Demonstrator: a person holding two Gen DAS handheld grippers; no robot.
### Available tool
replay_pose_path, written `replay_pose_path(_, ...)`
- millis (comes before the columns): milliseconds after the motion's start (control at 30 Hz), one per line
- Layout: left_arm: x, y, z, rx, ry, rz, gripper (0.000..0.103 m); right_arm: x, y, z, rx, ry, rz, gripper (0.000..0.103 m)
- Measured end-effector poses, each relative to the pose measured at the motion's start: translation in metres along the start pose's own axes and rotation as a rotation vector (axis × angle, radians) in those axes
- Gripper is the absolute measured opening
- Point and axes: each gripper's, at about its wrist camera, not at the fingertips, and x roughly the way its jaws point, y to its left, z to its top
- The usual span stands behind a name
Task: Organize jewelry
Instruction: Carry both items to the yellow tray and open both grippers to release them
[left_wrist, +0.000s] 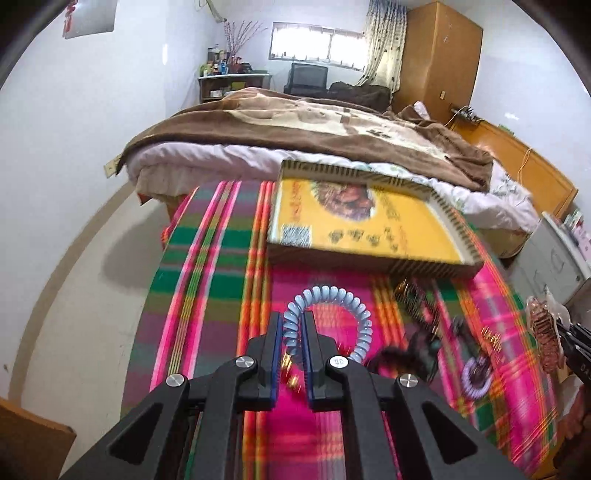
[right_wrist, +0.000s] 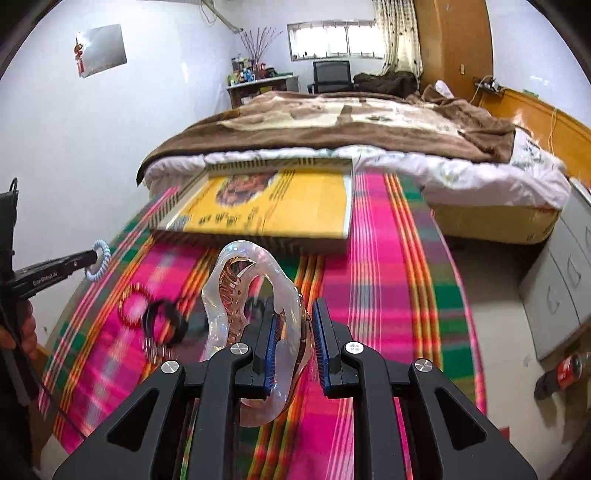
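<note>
My left gripper (left_wrist: 293, 321) is shut on a light blue spiral hair tie (left_wrist: 332, 295) and holds it above the pink plaid cloth (left_wrist: 207, 280); it also shows in the right wrist view (right_wrist: 99, 258). My right gripper (right_wrist: 293, 317) is shut on a clear pink hair claw clip (right_wrist: 251, 295), which also shows in the left wrist view (left_wrist: 545, 332). A flat yellow box (left_wrist: 369, 225) lies on the cloth beyond both grippers. Loose items lie on the cloth: a black ring (right_wrist: 164, 321), a pink beaded bracelet (right_wrist: 135, 302), a purple hair tie (left_wrist: 476, 373).
A bed with a brown blanket (right_wrist: 332, 122) stands beyond the table. A grey drawer cabinet (right_wrist: 565, 280) stands at the right, with a cola bottle (right_wrist: 561, 373) on the floor. A white wall is at the left.
</note>
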Motion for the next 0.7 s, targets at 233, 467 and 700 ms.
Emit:
replay_pose_path(233,0.029,-0.007,0.047,0.002,-0.025,-0.017,0.01,0.039,-0.007,0.054,-0.003,0.011,-0.025,0.019)
replay_pose_path(467,0.077,-0.017,0.087,0.016,0.007,-0.04,0.01,0.098,-0.016,0.09,0.012,0.071,-0.065,0.019)
replay_pose_path(700,0.128,-0.027,0.098,0.034,0.07,-0.041,0.01,0.154,-0.025,0.102,0.016,0.155,-0.111,0.018)
